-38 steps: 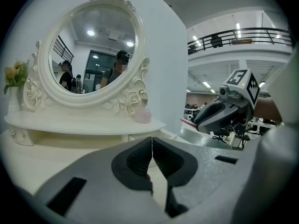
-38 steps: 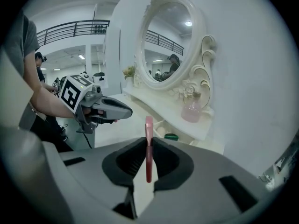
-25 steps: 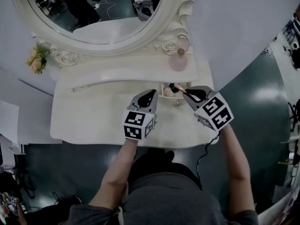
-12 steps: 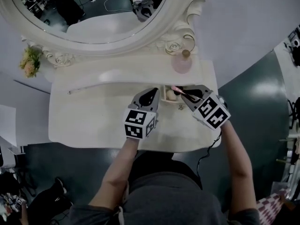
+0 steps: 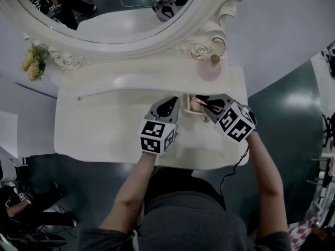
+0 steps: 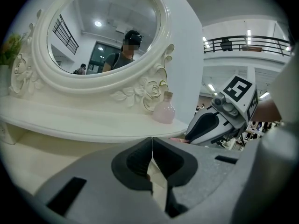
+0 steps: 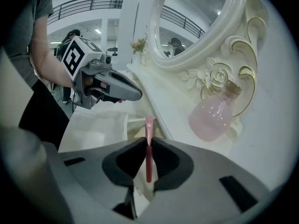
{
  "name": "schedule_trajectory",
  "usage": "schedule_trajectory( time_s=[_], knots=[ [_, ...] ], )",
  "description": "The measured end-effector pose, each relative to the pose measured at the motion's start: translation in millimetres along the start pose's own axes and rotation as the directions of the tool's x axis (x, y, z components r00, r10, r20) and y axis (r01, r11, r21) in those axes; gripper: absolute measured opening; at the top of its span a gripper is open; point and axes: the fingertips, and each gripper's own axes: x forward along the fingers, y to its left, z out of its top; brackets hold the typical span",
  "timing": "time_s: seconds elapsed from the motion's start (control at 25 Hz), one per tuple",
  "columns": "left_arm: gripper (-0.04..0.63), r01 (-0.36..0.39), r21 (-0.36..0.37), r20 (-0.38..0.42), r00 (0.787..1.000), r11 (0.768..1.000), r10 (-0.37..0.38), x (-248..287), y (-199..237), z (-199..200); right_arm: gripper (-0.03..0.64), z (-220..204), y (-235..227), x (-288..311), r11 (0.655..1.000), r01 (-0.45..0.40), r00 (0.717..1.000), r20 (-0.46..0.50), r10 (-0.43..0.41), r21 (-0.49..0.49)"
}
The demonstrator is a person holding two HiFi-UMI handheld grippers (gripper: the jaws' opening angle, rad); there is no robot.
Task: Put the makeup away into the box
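My right gripper (image 7: 148, 148) is shut on a thin pink makeup stick (image 7: 148, 143) whose tip pokes out past the jaws. In the head view, the right gripper (image 5: 201, 99) points down over a small open box (image 5: 187, 104) set in the white vanity top, and the makeup stick (image 5: 200, 101) hangs at the box's right side. A pale rounded item lies inside the box. Just left of the box, my left gripper (image 5: 168, 104) hovers with its jaws pressed together and nothing between them. The left gripper view shows the left gripper (image 6: 152, 146) and beside it the right gripper (image 6: 202, 129).
A pink glass bottle (image 5: 210, 70) stands on the raised shelf behind the box, under the oval mirror's carved frame (image 5: 201, 41). A small bunch of flowers (image 5: 32, 64) sits at the shelf's far left. The vanity top (image 5: 99, 124) stretches away to the left.
My right gripper has sunk and rolled with the pink stick, coming lower over the open box. The left gripper has edged a little closer to the box.
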Motion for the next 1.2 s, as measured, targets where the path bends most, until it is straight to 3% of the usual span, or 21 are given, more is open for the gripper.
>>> schedule_trajectory(
  time_s=[0.92,1.2],
  knots=[
    [0.008,-0.005,-0.022,-0.014,1.000,1.000,0.005,-2.9,8.0,-5.6,0.061,-3.7,-2.7,5.9,0.999,-0.004,1.000,-0.012,0.004,0.033],
    [0.008,-0.002,-0.019,-0.014,1.000,1.000,0.002,-5.4,7.3,-5.8,0.066,0.2,-3.8,0.8,0.996,0.042,0.999,0.029,-0.044,0.074]
  ],
)
